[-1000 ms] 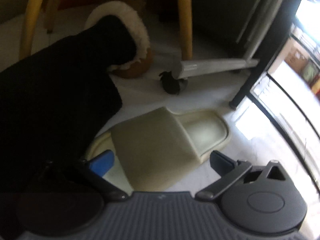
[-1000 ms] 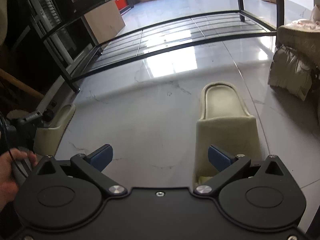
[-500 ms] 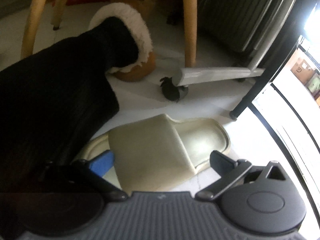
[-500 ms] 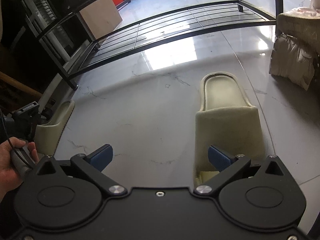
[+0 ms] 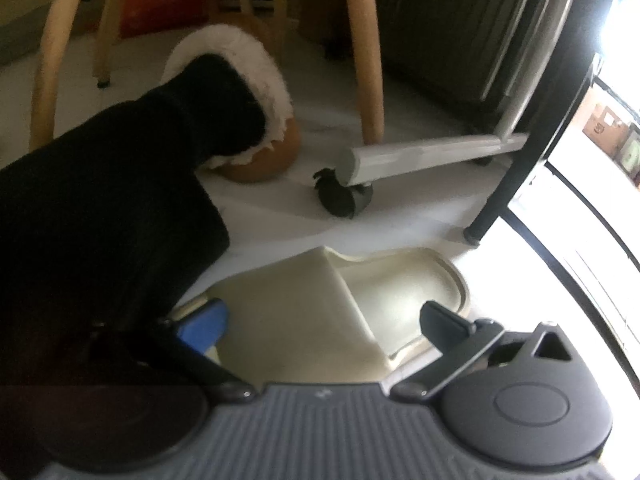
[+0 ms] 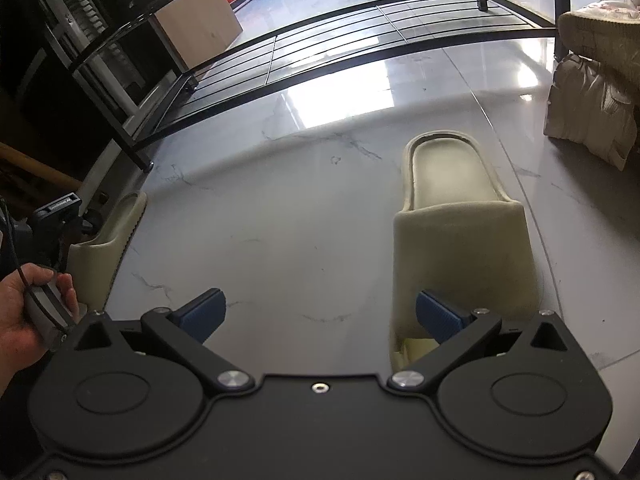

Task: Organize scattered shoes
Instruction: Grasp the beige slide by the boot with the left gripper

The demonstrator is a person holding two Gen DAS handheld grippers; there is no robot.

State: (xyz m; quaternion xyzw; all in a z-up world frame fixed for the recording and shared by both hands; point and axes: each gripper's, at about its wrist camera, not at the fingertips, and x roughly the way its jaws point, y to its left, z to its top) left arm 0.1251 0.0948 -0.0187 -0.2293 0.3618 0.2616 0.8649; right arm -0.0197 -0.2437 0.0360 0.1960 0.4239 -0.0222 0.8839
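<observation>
A beige slide slipper (image 5: 320,312) lies on the white floor between the fingers of my left gripper (image 5: 320,320), whose jaws stand wide open around its strap without touching that I can see. That slipper also shows tilted at the left edge of the right wrist view (image 6: 108,240). A second beige slipper (image 6: 460,240) lies flat on the marble floor. My right gripper (image 6: 320,316) is open, with its right finger just over the slipper's toe end.
A person's dark leg in a brown fur-lined slipper (image 5: 256,152) stands to the left. Wooden chair legs (image 5: 364,60) and a white wheeled frame (image 5: 432,160) are behind. A black metal rack (image 6: 320,44) lies ahead, and a beige bundle (image 6: 596,120) is at the right.
The left gripper has risen and tilted, and the slipper sits lower between its fingers. In the right wrist view the slipper by the left gripper has tipped up on its side.
</observation>
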